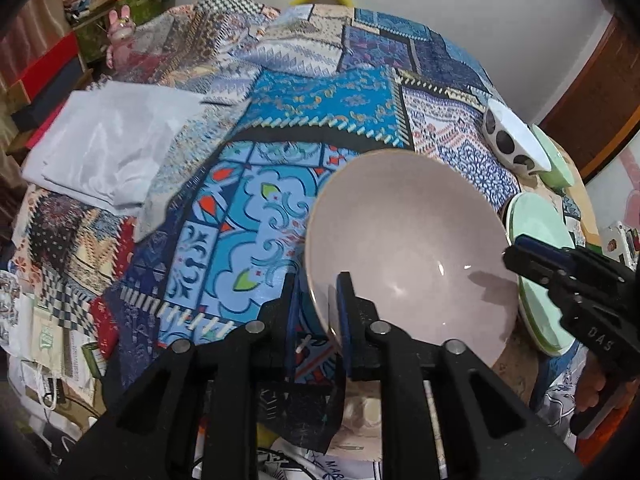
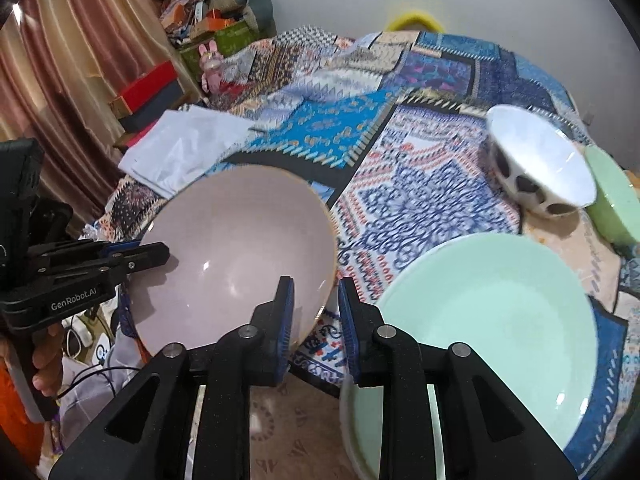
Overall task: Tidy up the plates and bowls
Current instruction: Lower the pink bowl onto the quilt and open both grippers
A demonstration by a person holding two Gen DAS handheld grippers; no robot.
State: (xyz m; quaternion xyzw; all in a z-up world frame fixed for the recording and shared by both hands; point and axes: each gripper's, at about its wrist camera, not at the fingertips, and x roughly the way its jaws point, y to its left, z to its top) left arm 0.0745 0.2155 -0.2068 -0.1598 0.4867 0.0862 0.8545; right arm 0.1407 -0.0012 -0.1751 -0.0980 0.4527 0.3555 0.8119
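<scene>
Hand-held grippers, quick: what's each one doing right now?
Left hand-held gripper: shut on the rim of the pink bowl, holding it tilted.
Right hand-held gripper: open, holding nothing, between the pink bowl and the green plate.

Left gripper [image 1: 318, 316] and right gripper [image 2: 316, 320]: black linkage frames, silver pivot pins, blue ribbed finger pads [image 2: 285, 322]; white "GenRobot.AI" lettering.

Both wrist views close, sharing pink bowl [image 1: 408, 248]
</scene>
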